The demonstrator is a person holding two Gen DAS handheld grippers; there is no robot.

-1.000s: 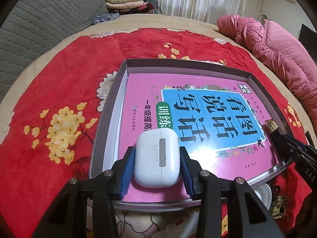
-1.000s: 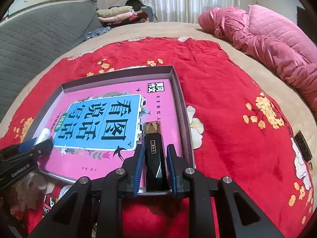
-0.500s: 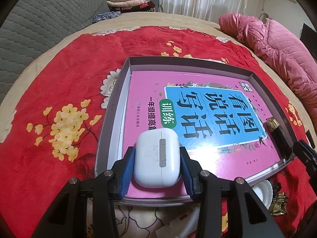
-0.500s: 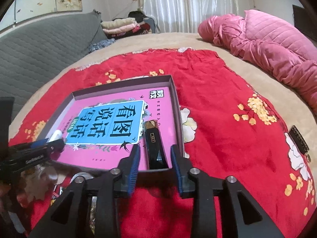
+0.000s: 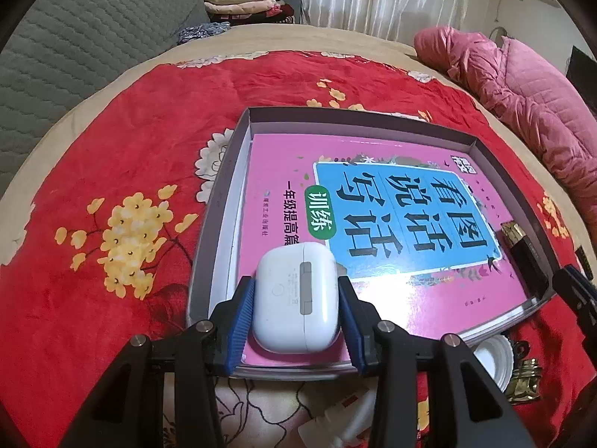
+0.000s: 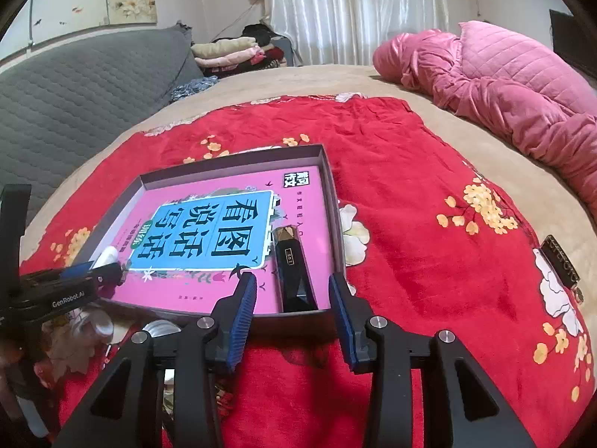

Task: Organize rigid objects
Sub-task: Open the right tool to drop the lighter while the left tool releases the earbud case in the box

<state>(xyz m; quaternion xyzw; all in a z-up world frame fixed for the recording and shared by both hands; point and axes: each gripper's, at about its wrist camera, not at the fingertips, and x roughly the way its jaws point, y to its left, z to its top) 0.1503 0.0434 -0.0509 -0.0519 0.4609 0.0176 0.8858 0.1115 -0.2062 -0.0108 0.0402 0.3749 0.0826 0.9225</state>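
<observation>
While clamped between the left gripper pads, a white earbud case rests on the pink book in the grey tray.
Right gripper spread wide, empty, just short of the black lighter lying in the tray's corner; loose bits at the near edge probably left to sort. Beyond: red floral blanket, pink quilt, grey headboard, white curtains.

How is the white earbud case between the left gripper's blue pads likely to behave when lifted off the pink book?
The white earbud case looks like smooth, glossy hard plastic, so probably rigid but slippery against the left gripper. Its rounded edges give the fingers little flat surface, so it may twist. It looks small, so likely light.
</observation>
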